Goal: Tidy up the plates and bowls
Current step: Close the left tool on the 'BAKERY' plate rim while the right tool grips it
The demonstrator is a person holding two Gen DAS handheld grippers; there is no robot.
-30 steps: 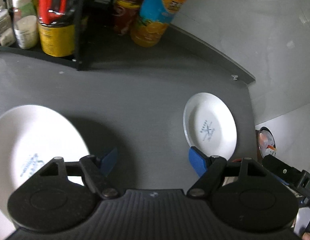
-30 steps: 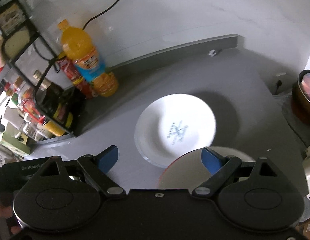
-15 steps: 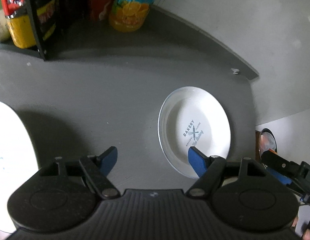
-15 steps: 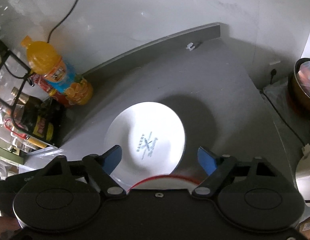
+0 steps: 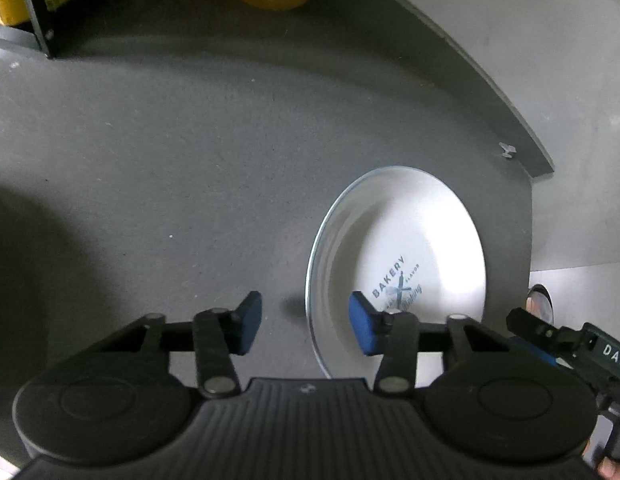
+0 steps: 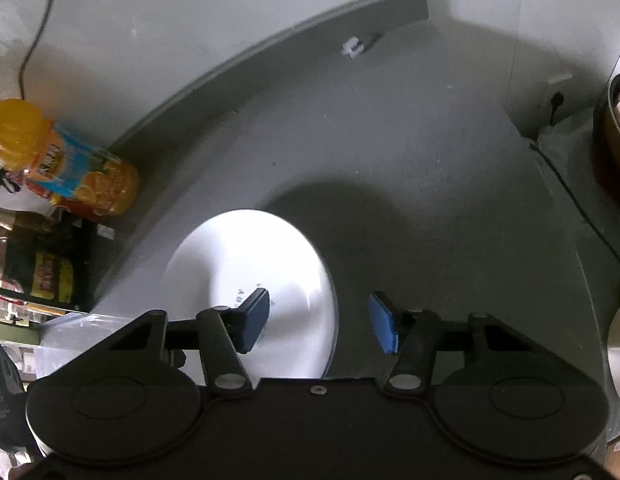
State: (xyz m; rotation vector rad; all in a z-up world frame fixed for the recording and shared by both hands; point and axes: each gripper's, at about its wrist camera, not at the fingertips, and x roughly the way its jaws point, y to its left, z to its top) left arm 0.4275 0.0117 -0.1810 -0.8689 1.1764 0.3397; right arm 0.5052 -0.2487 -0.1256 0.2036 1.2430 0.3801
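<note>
1 white plate [image 5: 402,248] printed "BAKERY" lies flat on the grey desk [image 5: 190,152], near the desk's right end. Left tool [image 5: 306,326]: jaws wide apart, holding nothing; the plate's left rim sits between its blue pads [image 5: 248,326]. Right tool [image 6: 318,322]: jaws wide apart, empty, straddling the plate's right rim. Orange drink bottle [image 6: 78,176] stands by the back wall, well apart from the plate.

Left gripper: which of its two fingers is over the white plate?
The left gripper's finger on the view's right, just inside the white plate's left rim; the other finger hangs over bare grey counter.
</note>
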